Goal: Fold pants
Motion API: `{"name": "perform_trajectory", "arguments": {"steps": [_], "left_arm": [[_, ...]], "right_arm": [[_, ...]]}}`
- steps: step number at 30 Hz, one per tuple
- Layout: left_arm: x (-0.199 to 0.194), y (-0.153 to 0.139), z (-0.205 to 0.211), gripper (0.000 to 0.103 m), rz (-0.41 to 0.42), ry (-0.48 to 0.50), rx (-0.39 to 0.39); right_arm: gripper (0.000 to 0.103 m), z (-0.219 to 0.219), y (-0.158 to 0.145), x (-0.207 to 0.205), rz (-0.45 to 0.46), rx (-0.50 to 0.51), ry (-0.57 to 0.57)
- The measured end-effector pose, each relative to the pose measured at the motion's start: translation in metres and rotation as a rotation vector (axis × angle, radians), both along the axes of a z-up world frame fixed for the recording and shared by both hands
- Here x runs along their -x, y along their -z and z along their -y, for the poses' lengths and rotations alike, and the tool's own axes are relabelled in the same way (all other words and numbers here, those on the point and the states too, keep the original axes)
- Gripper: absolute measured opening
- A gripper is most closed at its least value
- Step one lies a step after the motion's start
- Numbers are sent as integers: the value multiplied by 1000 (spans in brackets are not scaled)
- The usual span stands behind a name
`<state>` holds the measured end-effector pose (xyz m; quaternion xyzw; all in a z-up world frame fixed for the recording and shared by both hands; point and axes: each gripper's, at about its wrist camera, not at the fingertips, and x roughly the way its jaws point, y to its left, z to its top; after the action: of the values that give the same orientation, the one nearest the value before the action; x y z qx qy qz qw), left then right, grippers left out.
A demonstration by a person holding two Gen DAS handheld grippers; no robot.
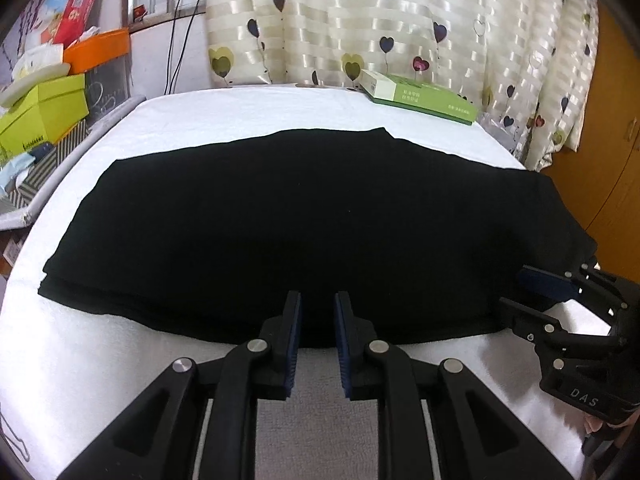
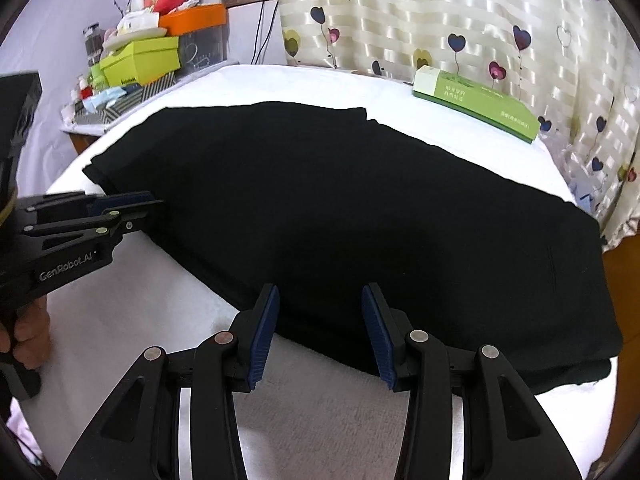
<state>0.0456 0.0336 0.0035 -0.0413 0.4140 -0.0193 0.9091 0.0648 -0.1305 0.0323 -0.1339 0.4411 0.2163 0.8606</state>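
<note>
Right under our left wrist lens, our left gripper [image 1: 318, 320] sits with its blue-padded jaws a narrow gap apart, tips at the near edge of the black pants [image 1: 304, 224], with nothing pinched between them that we can make out. We see the pants lying flat as a long folded band across the white table cover [image 1: 100, 360], reaching from the left side to the right edge. Off to the right our right gripper [image 1: 532, 292] pokes in at the pants' right end, one finger above the other, jaws apart. At the far side a green box [image 1: 424, 98] rests near the heart-print curtain [image 1: 400, 20], and stacked boxes [image 1: 44, 108] crowd the left. Over to the right wrist view now: our right gripper [image 2: 320, 320] shows jaws spread wide, tips over the near edge of the pants [image 2: 360, 208], gripping nothing. We spot the left gripper [image 2: 148, 204] coming in from the left, its tips touching the pants' edge, and a hand [image 2: 28, 336] on its handle. The green box [image 2: 476, 102] lies beyond the pants.
</note>
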Motion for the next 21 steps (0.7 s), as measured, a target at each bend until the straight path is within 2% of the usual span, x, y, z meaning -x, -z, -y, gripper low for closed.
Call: {"name": "perform_trajectory", "arguments": {"steps": [3, 5, 10, 14, 21], "left_arm": [[0, 0, 8, 36, 0, 30, -22], [0, 0, 13, 41, -2, 43, -37], [1, -1, 16, 42, 0, 41, -57], [15, -5, 7, 42, 13, 2, -35], [50, -5, -23, 42, 27, -87, 32]], "right_arm": [[45, -1, 0, 1, 3, 7, 0], [45, 1, 0, 0, -1, 0, 2], [46, 2, -1, 1, 1, -11, 2], [46, 16, -7, 10, 10, -41, 50], [46, 32, -10, 29, 13, -32, 63]]}}
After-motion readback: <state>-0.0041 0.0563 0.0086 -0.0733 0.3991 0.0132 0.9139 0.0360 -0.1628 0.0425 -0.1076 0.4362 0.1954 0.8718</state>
